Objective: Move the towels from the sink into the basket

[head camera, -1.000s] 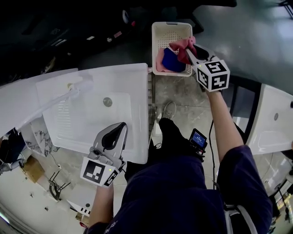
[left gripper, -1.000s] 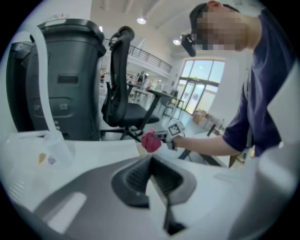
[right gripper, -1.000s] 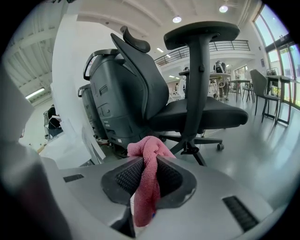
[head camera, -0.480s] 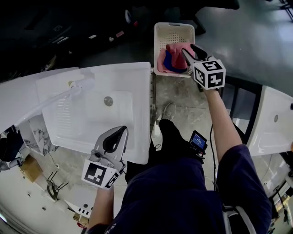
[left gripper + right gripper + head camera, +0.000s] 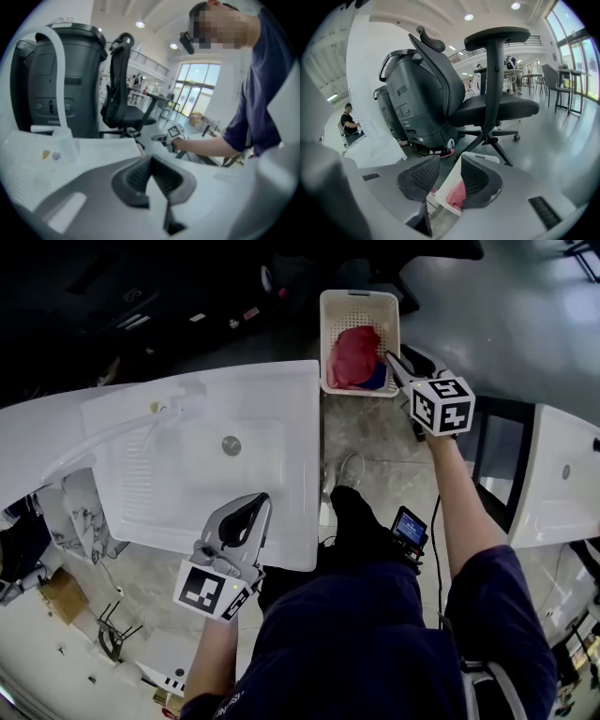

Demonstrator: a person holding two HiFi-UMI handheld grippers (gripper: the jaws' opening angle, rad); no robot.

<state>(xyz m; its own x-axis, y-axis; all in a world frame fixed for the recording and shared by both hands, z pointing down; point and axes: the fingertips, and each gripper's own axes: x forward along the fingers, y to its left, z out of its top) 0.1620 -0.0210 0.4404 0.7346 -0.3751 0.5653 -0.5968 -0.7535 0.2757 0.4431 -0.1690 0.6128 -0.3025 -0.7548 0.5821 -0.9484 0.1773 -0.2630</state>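
Just beside the basket (image 5: 359, 310) | I am hovering right gripper (image 5: 398, 360), jaws just opened, empty | towels (image 5: 354, 354) lying inside, ahead | left gripper (image 5: 255, 504), jaws together, farther off

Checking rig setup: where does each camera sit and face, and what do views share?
Head view: on the head, steeply down at sink, basket; arms, legs, left gripper, right gripper show.
Left gripper view: on that gripper, along shut jaws toward right gripper, torso.
Right gripper view: along just-opened empty jaws at basket, towel.
Shared: basket, head and right gripper views.
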